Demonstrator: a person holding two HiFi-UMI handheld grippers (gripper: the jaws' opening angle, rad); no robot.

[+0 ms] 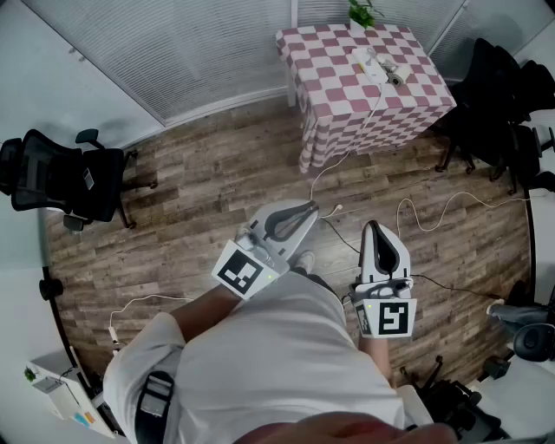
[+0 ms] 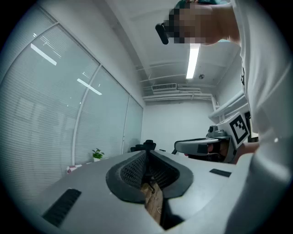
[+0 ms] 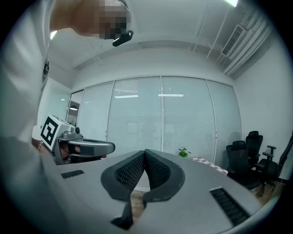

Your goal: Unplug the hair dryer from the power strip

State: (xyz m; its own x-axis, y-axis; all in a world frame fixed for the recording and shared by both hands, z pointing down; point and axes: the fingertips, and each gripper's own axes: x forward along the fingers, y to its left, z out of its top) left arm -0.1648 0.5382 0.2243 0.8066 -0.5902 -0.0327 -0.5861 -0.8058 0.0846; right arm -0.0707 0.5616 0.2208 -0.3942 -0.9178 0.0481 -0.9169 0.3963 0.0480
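Across the room stands a table with a pink-and-white checked cloth (image 1: 347, 95). On it lies a white power strip (image 1: 368, 64), and beside that a small grey item (image 1: 395, 77) that may be the hair dryer, too small to tell. A white cable (image 1: 334, 165) drops from the table to the floor. Both grippers are held level at waist height, well short of the table. My left gripper (image 1: 310, 209) (image 2: 146, 153) is shut with nothing in it. My right gripper (image 1: 374, 226) (image 3: 145, 152) is also shut and empty. Each gripper view shows the other gripper beside it.
Black office chairs stand at the left (image 1: 61, 178) and at the right (image 1: 507, 104) of the wooden floor. Thin cables (image 1: 434, 212) trail over the floor ahead. A potted plant (image 1: 362, 13) sits at the table's far edge, before a wall of blinds.
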